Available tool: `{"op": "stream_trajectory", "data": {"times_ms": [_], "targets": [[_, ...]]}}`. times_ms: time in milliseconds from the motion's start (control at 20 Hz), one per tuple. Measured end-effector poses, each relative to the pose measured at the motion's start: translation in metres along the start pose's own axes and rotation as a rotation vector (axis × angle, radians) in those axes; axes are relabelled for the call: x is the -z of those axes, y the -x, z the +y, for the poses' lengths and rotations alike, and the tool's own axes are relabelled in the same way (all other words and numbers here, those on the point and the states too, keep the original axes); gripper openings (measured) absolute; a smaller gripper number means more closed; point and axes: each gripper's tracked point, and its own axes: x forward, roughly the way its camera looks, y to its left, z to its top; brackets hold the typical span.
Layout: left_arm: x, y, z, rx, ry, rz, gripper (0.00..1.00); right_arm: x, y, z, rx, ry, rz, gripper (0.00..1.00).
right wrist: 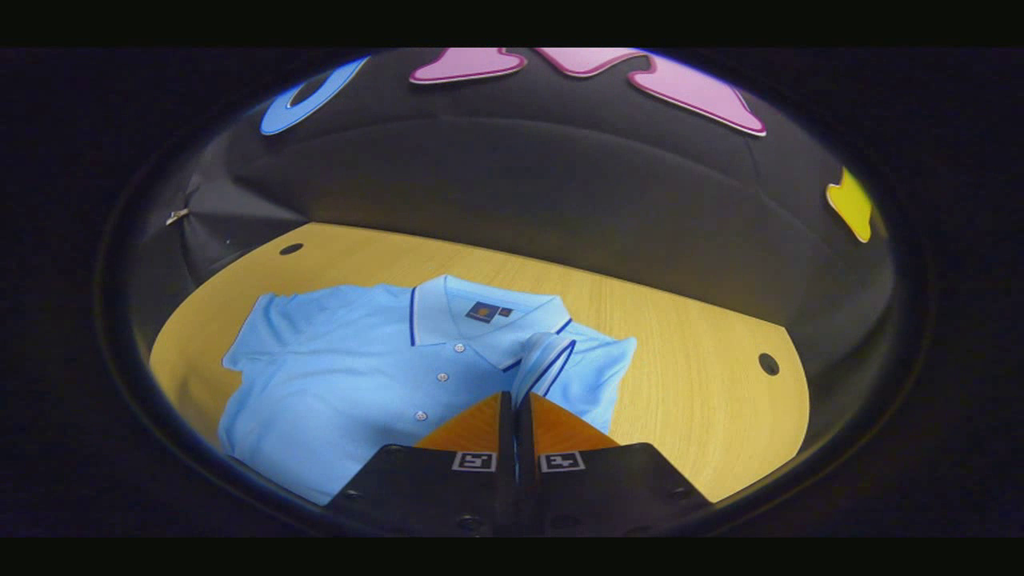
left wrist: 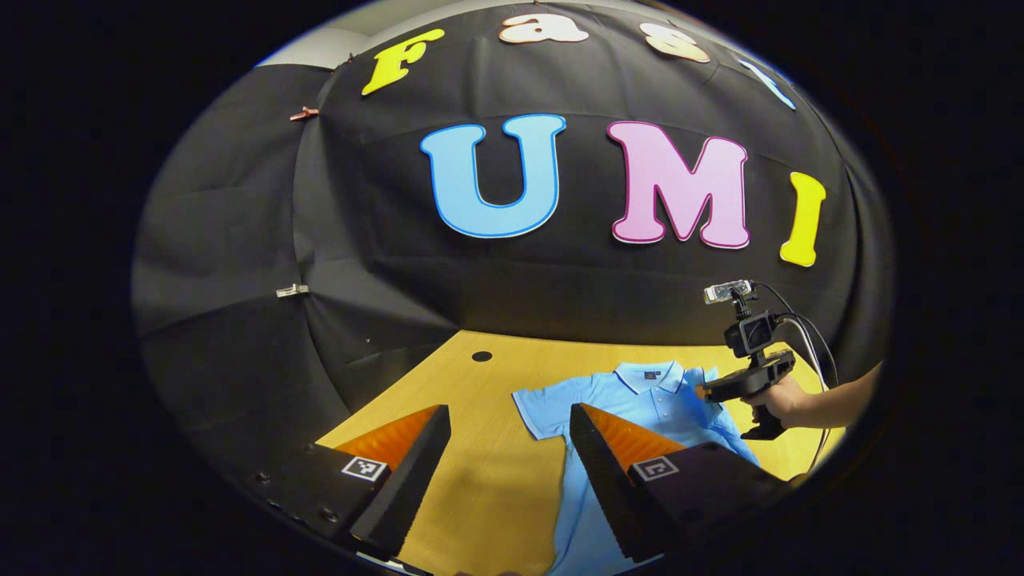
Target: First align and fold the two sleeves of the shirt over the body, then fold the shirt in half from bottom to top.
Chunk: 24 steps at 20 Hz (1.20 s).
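A light blue polo shirt (right wrist: 352, 384) lies face up on the wooden table (right wrist: 688, 376), collar toward the booth wall. In the right gripper view my right gripper (right wrist: 514, 404) is shut on the shirt's striped sleeve cuff (right wrist: 548, 360), which is lifted and bunched near the collar. The left gripper view has the same shirt (left wrist: 652, 400) farther off, with its other sleeve (left wrist: 536, 412) lying flat. My left gripper (left wrist: 510, 436) hovers open above the table beside that sleeve, with nothing between its fingers. The right gripper (left wrist: 720, 392), held by a hand (left wrist: 788, 400), sits at the shirt's shoulder.
The table has a round hole (right wrist: 768, 364) to the right of the shirt and another hole (right wrist: 290, 249) at the far left. Black cloth wall (left wrist: 384, 264) closes the table's back and left side. A cable (left wrist: 812, 340) hangs from the right gripper.
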Motion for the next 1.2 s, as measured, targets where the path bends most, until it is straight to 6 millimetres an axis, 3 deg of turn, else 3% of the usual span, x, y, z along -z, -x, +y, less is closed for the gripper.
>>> {"op": "stream_trajectory", "data": {"times_ms": [150,300,500,750,950,1200], "targets": [[0.005,-0.005,0.003,-0.005,-0.002,0.009,0.95,0.005,0.002,0.028,-0.081,-0.004,0.009,0.09],[0.008,-0.015,0.001,0.005,0.013,0.011,0.95,0.006,0.012,0.042,-0.118,-0.022,-0.008,0.46],[0.008,-0.039,-0.007,0.044,0.047,0.012,0.95,0.005,0.043,0.03,-0.098,-0.05,-0.053,0.96],[0.015,-0.094,-0.008,0.058,0.04,0.018,0.95,0.003,0.091,-0.002,-0.058,-0.11,-0.092,0.99],[0.038,-0.161,-0.013,0.082,0.052,0.057,0.96,-0.003,0.123,-0.034,-0.009,-0.158,-0.148,0.99],[0.078,-0.251,-0.024,0.103,0.005,0.118,0.97,0.015,0.146,-0.06,0.057,-0.18,-0.173,0.99]]}}
